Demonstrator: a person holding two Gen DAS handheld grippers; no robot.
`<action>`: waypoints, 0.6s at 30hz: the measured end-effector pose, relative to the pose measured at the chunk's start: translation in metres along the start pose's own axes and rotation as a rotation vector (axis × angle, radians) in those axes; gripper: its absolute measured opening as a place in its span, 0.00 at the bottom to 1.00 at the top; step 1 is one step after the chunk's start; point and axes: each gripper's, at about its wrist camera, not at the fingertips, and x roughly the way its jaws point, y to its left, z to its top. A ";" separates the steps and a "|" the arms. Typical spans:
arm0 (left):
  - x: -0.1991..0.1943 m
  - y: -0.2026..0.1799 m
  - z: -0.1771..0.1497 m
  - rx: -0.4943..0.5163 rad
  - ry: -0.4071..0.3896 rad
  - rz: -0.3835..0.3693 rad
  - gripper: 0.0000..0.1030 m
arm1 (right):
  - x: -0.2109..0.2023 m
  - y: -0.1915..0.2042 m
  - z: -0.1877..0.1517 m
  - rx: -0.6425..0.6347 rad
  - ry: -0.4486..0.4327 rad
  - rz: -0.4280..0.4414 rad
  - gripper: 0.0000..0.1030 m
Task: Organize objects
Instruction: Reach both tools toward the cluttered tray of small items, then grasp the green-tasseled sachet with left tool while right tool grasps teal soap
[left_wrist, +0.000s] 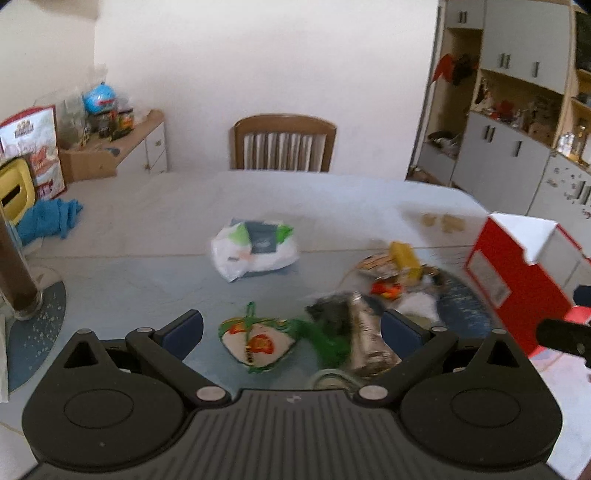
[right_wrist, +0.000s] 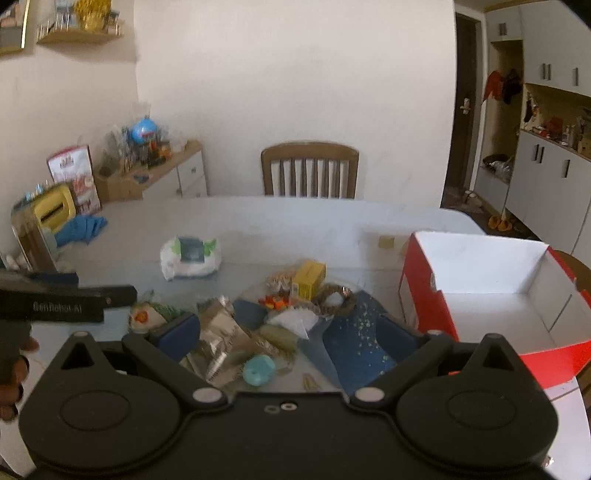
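Note:
A heap of small items lies on the table: a heart-shaped embroidered pouch with green cord, a silver foil packet, a yellow box, and a white plastic bag farther back. My left gripper hovers open above the pouch and foil packet. In the right wrist view, my right gripper stands open over the foil packet, a turquoise round piece and a blue placemat. An open red box with white inside stands to the right. The left gripper's body shows at the left edge.
A wooden chair stands at the table's far side. A blue cloth and yellow container lie at the left. A glass with dark contents stands at the near left. Cabinets line the right wall.

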 end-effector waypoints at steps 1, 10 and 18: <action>0.007 0.002 -0.001 0.002 0.004 0.002 1.00 | 0.007 -0.001 -0.003 -0.016 0.015 0.004 0.98; 0.064 0.011 -0.009 0.028 0.091 0.062 1.00 | 0.055 0.003 -0.017 -0.090 0.136 0.065 0.95; 0.096 0.018 -0.011 0.046 0.164 0.077 1.00 | 0.088 0.010 -0.025 -0.139 0.201 0.117 0.84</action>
